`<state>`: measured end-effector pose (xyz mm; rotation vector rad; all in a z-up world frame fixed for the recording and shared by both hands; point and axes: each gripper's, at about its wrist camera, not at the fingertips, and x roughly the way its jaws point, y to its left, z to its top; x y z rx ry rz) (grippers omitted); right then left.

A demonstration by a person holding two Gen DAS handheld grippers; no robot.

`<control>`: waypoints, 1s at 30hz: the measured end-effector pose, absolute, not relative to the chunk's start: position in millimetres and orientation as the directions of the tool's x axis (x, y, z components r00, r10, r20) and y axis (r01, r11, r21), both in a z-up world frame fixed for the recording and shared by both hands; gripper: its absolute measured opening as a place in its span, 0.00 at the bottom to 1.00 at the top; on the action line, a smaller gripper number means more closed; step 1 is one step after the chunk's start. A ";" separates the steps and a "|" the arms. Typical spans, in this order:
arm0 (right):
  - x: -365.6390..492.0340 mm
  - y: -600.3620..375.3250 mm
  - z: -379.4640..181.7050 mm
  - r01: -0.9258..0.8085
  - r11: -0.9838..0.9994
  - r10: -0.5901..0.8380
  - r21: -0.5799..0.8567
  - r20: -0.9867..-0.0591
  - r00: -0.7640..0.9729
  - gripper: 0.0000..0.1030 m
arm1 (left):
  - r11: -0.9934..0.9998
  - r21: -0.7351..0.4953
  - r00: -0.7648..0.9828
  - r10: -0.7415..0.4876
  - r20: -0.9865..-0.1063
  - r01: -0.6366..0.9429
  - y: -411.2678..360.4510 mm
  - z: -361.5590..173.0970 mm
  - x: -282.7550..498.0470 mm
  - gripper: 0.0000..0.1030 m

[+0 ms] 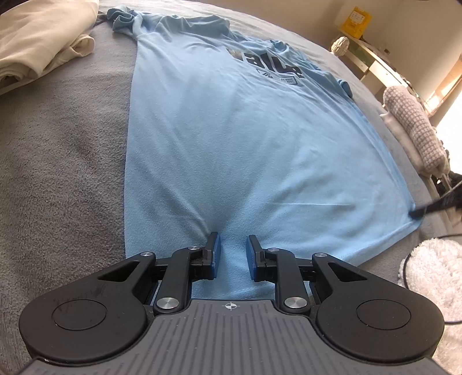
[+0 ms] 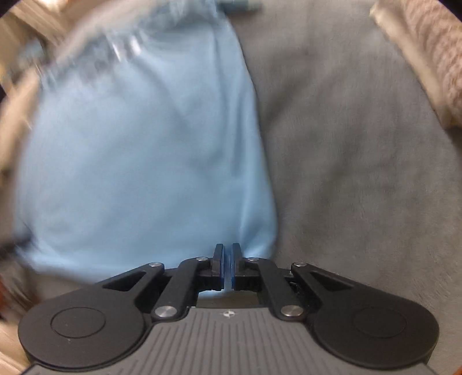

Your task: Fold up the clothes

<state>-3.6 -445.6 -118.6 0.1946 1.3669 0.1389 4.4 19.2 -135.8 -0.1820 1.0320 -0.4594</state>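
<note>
A light blue T-shirt (image 1: 231, 138) with a dark chest print lies flat on a grey bedspread (image 1: 57, 161), hem nearest me. My left gripper (image 1: 232, 245) sits at the middle of the hem. Its jaws stand a little apart with bunched fabric filling the gap, and creases fan out from them. In the blurred right wrist view, my right gripper (image 2: 227, 253) is shut on the T-shirt (image 2: 144, 161) at its lower right corner, beside the bare bedspread (image 2: 361, 173). From the left wrist view the right gripper (image 1: 415, 214) shows as a dark tip at that hem corner.
A cream garment (image 1: 37, 43) lies folded at the far left of the bed. A checked cushion (image 1: 415, 127) lies along the bed's right edge, with a white fluffy rug (image 1: 433, 277) below and shelves with a yellow box (image 1: 356, 21) behind.
</note>
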 end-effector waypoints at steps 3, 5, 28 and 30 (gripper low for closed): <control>-18.4 -464.7 -112.6 0.101 0.959 0.242 0.264 -0.951 0.195 0.00 | 0.891 -0.358 0.434 -0.450 -0.780 0.280 19.1 -136.0 3.1 0.20; -27.7 -468.8 -108.1 0.127 0.974 0.165 0.188 -0.971 0.172 0.03 | 0.891 -0.356 0.437 -0.449 -0.780 0.280 18.7 -136.0 2.6 0.20; -51.8 -513.4 -109.7 0.345 0.734 0.434 0.585 -0.795 0.423 0.04 | 0.893 -0.342 0.446 -0.444 -0.777 0.293 16.3 -135.2 0.5 0.21; -52.4 -515.0 -102.5 0.339 0.731 0.434 0.593 -0.787 0.439 0.03 | 0.893 -0.341 0.446 -0.443 -0.778 0.293 16.3 -135.2 0.5 0.21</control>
